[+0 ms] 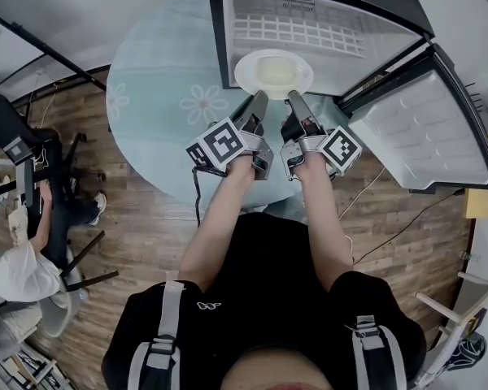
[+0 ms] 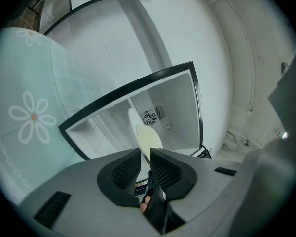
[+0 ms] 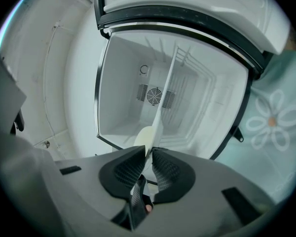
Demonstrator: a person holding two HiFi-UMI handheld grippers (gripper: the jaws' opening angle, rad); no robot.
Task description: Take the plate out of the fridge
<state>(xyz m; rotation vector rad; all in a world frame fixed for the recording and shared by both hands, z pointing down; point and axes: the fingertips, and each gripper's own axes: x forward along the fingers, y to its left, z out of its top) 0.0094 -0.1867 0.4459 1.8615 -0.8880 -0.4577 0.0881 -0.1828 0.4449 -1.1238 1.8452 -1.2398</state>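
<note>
Left gripper (image 1: 258,97) and right gripper (image 1: 294,96) both clamp plate (image 1: 273,73) at near rim for level carry; plate apparently half out of fridge (image 1: 215,39).

plate (image 2: 148,140) near rim hidden between jaws, fridge (image 1: 325,19) cut by top edge

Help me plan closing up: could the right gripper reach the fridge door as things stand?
Probably not yet. The right gripper is shut on the plate rim, sharing it with the left gripper. The fridge door stands open close on its right, nothing between, but it would have to let go first.
</note>
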